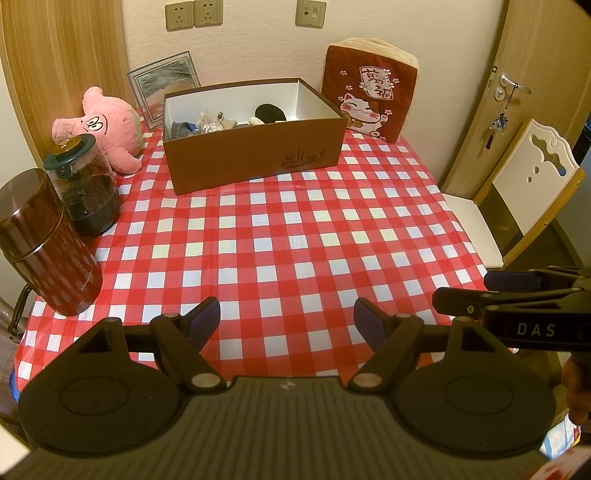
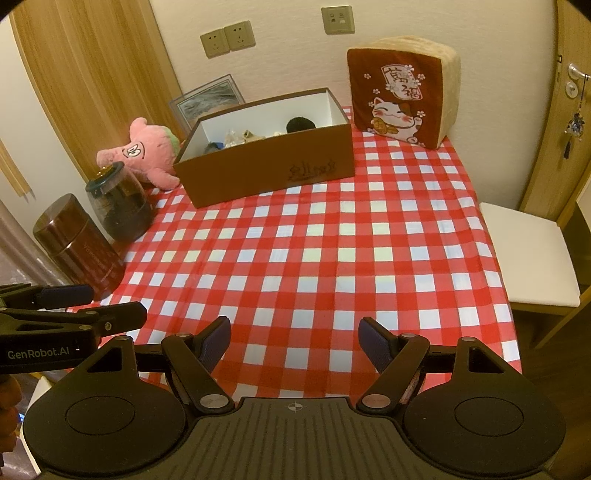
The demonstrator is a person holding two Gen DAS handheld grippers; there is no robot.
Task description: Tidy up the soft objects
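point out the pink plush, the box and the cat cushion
pink plush [image 1: 107,129], left wrist view, on its body
box [image 1: 255,158], left wrist view, on its front wall
cat cushion [image 2: 399,99], right wrist view, on its red front face

I count one open brown cardboard box [image 1: 255,155] on the red-and-white checked tablecloth [image 1: 295,240]. Inside it I make out one round black soft item [image 1: 269,112] plus a few pale and grey soft pieces [image 1: 214,122], too jumbled to number. One pink plush pig [image 1: 107,129] lies left of the box, and one red cushion printed with a lucky cat [image 1: 369,92] leans on the wall. There are two containers: one clear jar with a dark green lid [image 1: 85,188] and one dark red metal canister [image 1: 44,247]. One framed picture [image 1: 162,81], three wall plates [image 1: 194,14] and one white chair [image 1: 517,192] complete my count.
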